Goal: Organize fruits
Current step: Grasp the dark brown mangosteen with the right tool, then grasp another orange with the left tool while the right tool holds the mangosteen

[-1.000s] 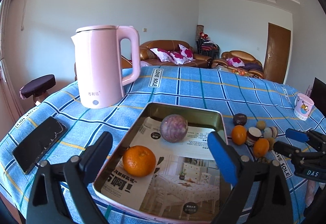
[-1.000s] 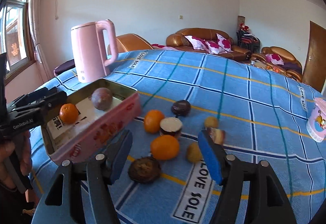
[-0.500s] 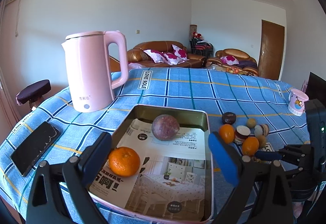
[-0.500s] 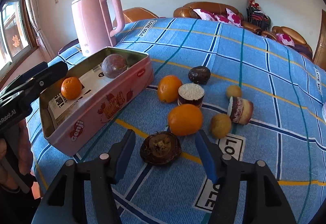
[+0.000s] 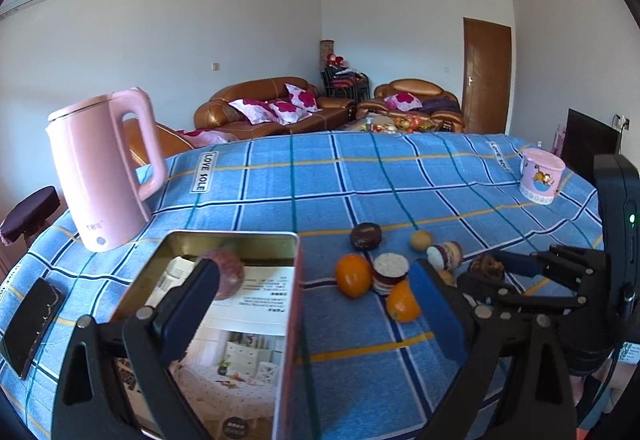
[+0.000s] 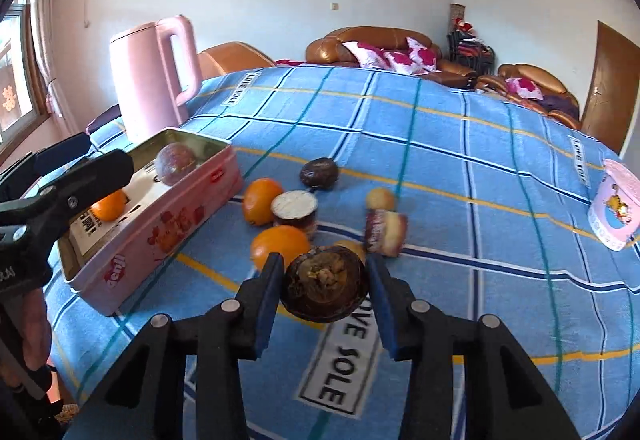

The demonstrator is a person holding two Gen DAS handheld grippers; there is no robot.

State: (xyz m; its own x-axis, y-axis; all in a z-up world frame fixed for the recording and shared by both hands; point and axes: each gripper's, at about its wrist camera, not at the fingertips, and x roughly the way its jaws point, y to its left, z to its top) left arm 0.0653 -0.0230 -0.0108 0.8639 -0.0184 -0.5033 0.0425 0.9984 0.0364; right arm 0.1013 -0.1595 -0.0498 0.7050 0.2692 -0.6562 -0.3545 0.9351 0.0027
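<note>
The right gripper [image 6: 325, 290] is closing on the dark fruit half [image 6: 324, 288], both pads touching it.

right tool [image 6: 323, 280]: jaws closing around the dark halved fruit [image 6: 324, 287], which earlier lay ahead of them
left tool [image 5: 316, 314]: swung right, tin [image 5: 294, 304] now between its jaws

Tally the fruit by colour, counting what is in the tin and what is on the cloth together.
Oranges: 3
Yellow fruits: 2
Dark fruits: 3
Cut pieces: 2
Total: 10
</note>
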